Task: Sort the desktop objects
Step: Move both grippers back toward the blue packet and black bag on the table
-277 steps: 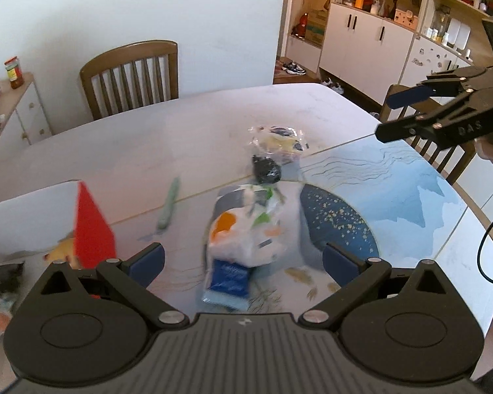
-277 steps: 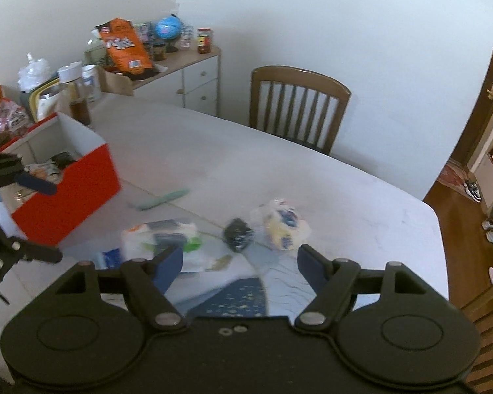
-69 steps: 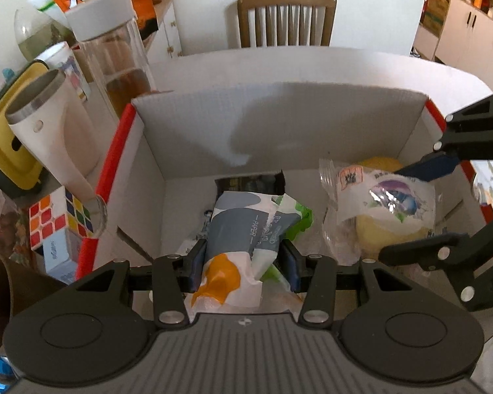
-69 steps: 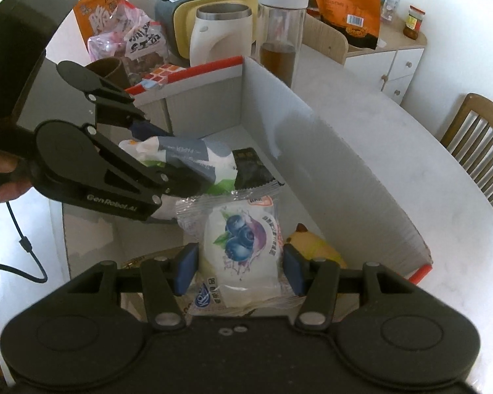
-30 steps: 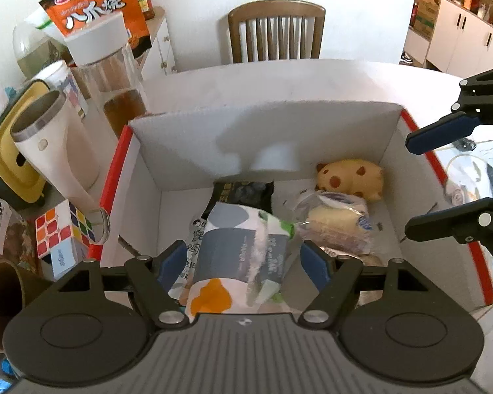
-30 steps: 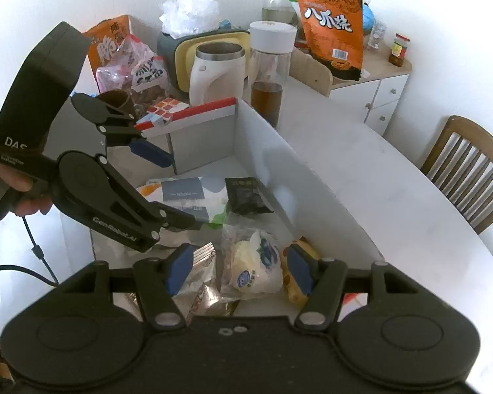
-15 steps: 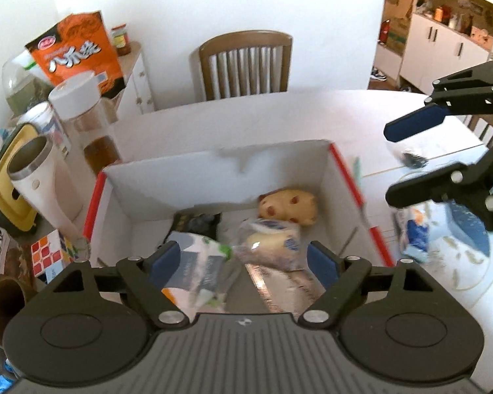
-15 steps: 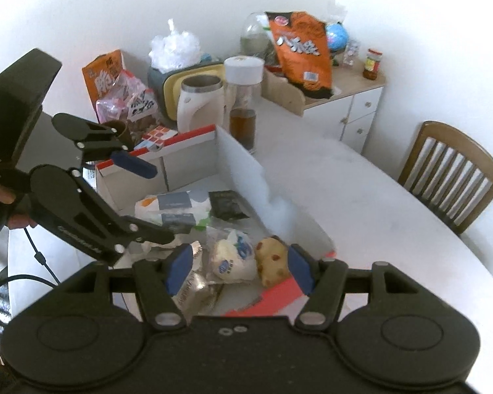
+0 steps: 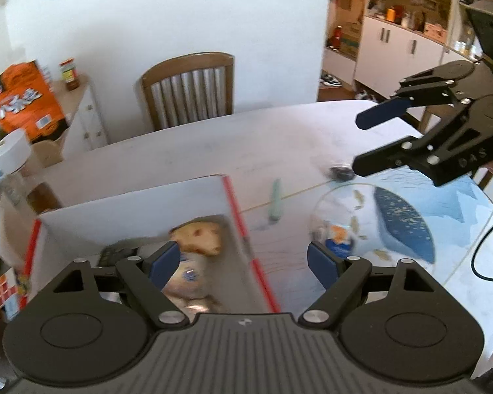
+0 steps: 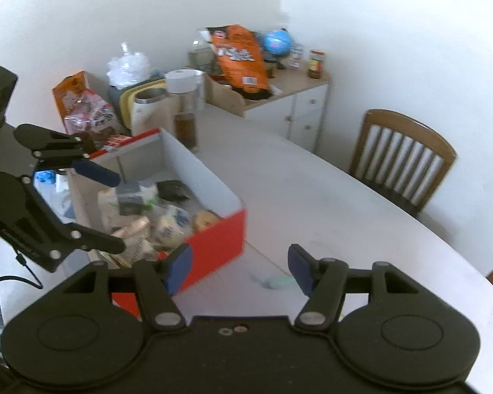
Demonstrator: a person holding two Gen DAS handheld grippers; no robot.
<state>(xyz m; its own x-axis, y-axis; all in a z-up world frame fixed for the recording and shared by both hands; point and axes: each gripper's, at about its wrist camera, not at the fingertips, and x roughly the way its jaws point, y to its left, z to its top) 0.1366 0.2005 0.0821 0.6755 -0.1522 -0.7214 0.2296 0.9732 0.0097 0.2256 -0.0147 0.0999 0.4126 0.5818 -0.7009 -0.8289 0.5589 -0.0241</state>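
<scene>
Left gripper (image 9: 243,259) spread wide, nothing between pads; jaws just finished opening, tissue pack let go. Right gripper (image 10: 236,267) released too, empty. I've pulled both back from red box (image 9: 238,210) at table's left edge and swung toward open table. Box now holds tissue pack (image 10: 128,197), blueberry bun (image 10: 171,225), spotted yellow toy (image 9: 199,238). Beyond box wall, near table middle: green stick (image 9: 275,205); farther, at round mat (image 9: 407,226) far rim, small dark object (image 9: 340,173). Two drops done; I judge these next.
</scene>
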